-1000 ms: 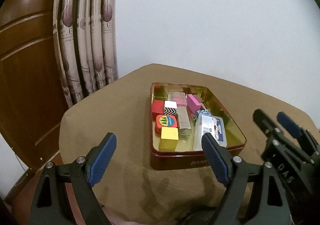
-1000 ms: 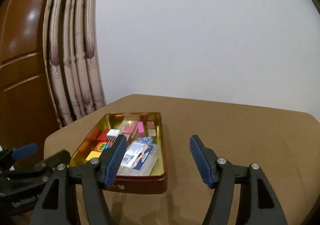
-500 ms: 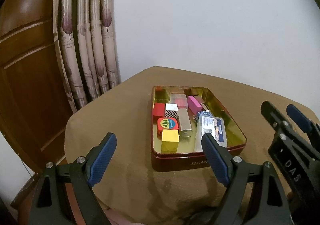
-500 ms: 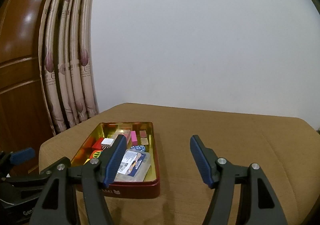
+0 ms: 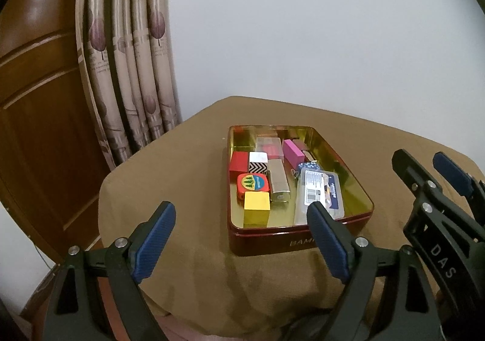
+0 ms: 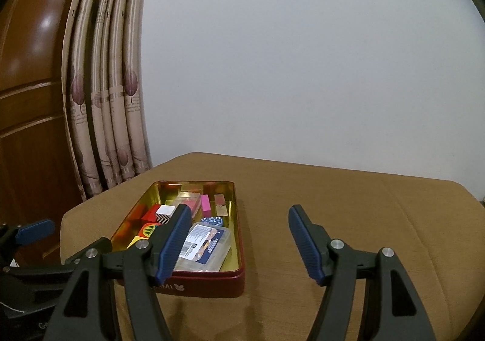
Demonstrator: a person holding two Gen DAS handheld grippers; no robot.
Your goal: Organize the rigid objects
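A red tin with a gold inside (image 5: pixel 357 186) (image 6: pixel 238 238) sits on a brown padded surface. In it lie several small rigid things: a yellow block (image 5: pixel 256 205), a red round-cornered tape measure (image 5: pixel 253 184), a red block (image 5: pixel 238 160), a zigzag block (image 5: pixel 258 162), a silver case (image 5: pixel 278 180), a pink block (image 5: pixel 292 153) and a clear plastic box (image 5: pixel 321 194) (image 6: pixel 206 245). My left gripper (image 5: pixel 241 239) is open and empty, held before the tin's near edge. My right gripper (image 6: pixel 239 245) is open and empty, over the tin's near right corner.
The brown padded surface (image 6: pixel 348 207) stretches right of the tin. A patterned curtain (image 5: pixel 127 62) and a wooden door (image 5: pixel 33 98) stand at the left. A white wall (image 6: pixel 303 52) is behind. The right gripper also shows in the left wrist view (image 5: pixel 436 177).
Both grippers have drawn back and risen a little from the tin, so it looks smaller and farther. Both stay open and empty.
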